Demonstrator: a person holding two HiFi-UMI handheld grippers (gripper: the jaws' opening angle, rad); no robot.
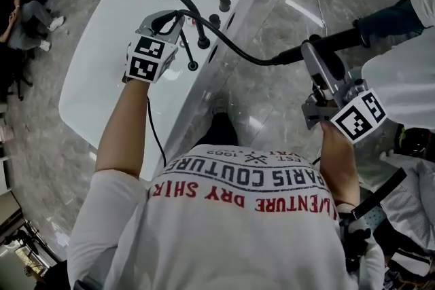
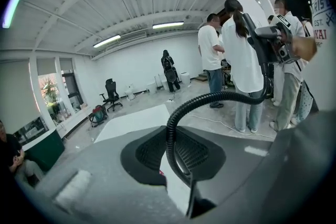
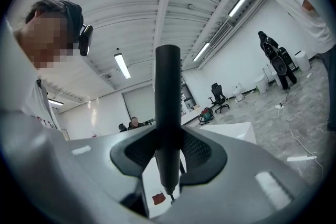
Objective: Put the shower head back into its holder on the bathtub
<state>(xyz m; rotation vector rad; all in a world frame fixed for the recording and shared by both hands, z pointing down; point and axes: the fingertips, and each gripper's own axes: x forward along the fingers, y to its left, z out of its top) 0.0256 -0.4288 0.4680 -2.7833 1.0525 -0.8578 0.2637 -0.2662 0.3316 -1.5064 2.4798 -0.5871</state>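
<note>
- My left tool (image 1: 171,22) (image 2: 176,153) is over the near rim of the bathtub (image 1: 115,30), closed on the black ribbed hose (image 1: 234,49) (image 2: 210,98); the hose runs up between the two pads and bends away to the right.
- My right tool (image 1: 314,56) (image 3: 168,161) is well off the bathtub's right side, above the marble floor (image 1: 272,109). It is clamped on the handle of the shower head (image 1: 340,41) (image 3: 168,92), which stands upright between its jaws in the right gripper view.
- The shower head is held in the air, clear of the bathtub and out to the right of the rim.
- The hose sags in a curve from the shower head back to the bathtub's rim, passing my left tool on the way.
- A row of black fittings (image 1: 224,3) sits along that rim, just beyond my left tool; I cannot tell which one is the holder.
</note>
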